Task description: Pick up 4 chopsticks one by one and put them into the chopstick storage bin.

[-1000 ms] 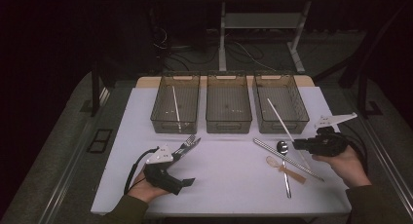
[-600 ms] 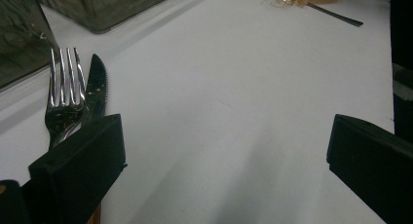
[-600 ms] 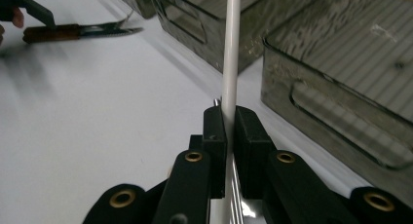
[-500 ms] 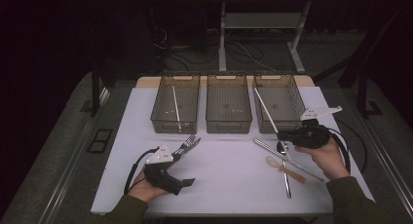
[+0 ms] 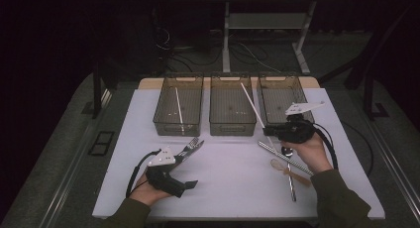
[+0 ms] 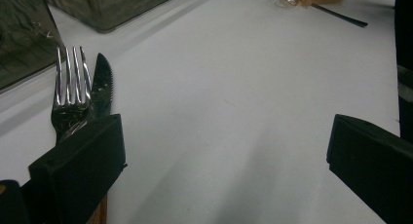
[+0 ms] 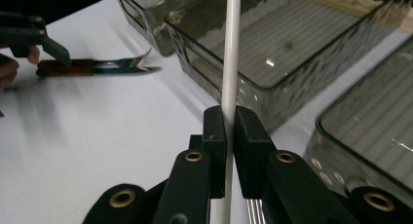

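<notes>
The right claw (image 7: 225,118) is clamped on a white chopstick (image 7: 230,63), its two black jaws pressed against the thin rod from either side. In the high view that right claw (image 5: 270,130) sits just in front of the gap between the middle bin (image 5: 232,109) and the right bin (image 5: 282,96), and the chopstick (image 5: 252,106) slants up from it over the middle bin's right edge. Just in front of the middle bin's right corner, near the right claw, a metal rod (image 5: 285,157), a spoon (image 5: 288,171) and a tan wooden piece (image 5: 289,172) lie on the white surface (image 5: 233,178). The left claw (image 6: 219,151) stands wide with nothing between its jaws, in front of the left bin (image 5: 179,106), beside a fork (image 6: 70,95) and a knife (image 6: 101,85).
</notes>
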A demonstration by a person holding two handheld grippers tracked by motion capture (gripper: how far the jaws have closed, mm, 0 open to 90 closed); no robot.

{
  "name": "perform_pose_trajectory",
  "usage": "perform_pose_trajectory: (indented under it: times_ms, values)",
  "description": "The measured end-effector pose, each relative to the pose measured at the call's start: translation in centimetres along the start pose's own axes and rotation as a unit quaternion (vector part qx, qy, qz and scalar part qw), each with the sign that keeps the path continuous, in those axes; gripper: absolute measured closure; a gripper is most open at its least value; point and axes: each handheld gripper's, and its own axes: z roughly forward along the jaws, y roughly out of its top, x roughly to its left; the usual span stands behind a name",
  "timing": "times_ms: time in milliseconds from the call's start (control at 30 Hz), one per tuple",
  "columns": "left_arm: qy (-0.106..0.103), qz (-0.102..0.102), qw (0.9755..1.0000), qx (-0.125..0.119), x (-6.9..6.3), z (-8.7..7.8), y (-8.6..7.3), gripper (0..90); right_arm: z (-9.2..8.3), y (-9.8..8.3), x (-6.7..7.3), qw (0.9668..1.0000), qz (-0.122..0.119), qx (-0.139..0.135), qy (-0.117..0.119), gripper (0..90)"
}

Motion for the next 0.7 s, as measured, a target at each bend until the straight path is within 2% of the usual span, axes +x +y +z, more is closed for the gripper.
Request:
perform_pose_trajectory:
  times_ms: [367, 700]
  values:
    - [0.001, 0.002, 1.0, 0.005, 0.2, 0.2, -0.1, 0.0, 2.0, 3.1, 1.1, 0.9999, -0.009, -0.009, -0.002, 83.8]
    - [-0.002, 0.002, 1.0, 0.003, 0.2, 0.2, 0.0, 0.0, 4.8, 6.2, 2.4, 0.9998, -0.012, -0.015, -0.003, 83.8]
